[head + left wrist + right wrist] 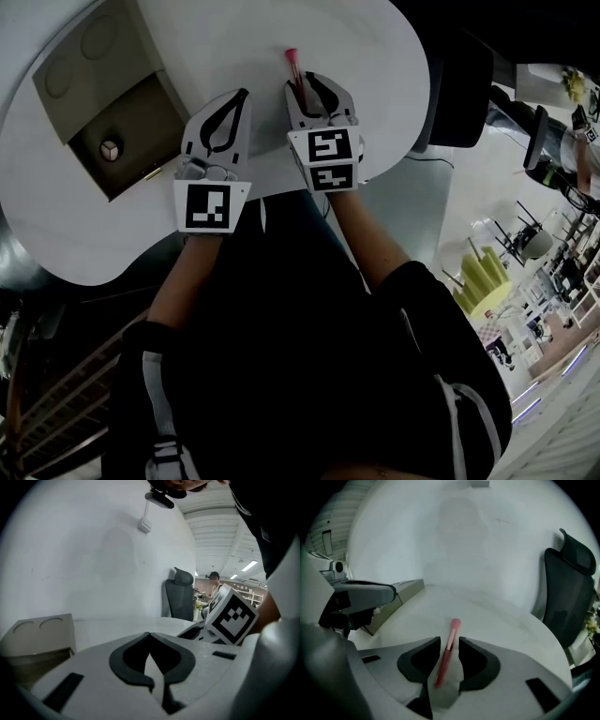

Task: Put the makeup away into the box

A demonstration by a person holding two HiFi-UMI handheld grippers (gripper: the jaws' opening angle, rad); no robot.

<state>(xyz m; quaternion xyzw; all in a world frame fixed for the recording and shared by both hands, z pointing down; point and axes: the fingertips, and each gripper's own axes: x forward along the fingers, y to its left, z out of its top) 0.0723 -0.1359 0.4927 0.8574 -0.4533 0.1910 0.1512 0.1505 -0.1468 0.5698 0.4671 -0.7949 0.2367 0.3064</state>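
A slim pink makeup stick (292, 62) (447, 651) lies flat on the white table (234, 37). My right gripper (305, 82) (450, 639) hangs low over it, open, one jaw on each side of the stick with a gap to both. Just to its left, my left gripper (244, 93) (149, 633) is shut with its tips meeting on nothing. The beige box (84, 75) (42, 630) stands at the table's far left. Its lid has two round recesses, and a small round item (111, 148) sits in the open compartment.
A dark office chair (459, 75) (572, 592) stands beyond the table's right edge. The table's curved front edge runs right under both grippers, close to the person's body. In the right gripper view the left gripper (356, 597) sits between the stick and the box.
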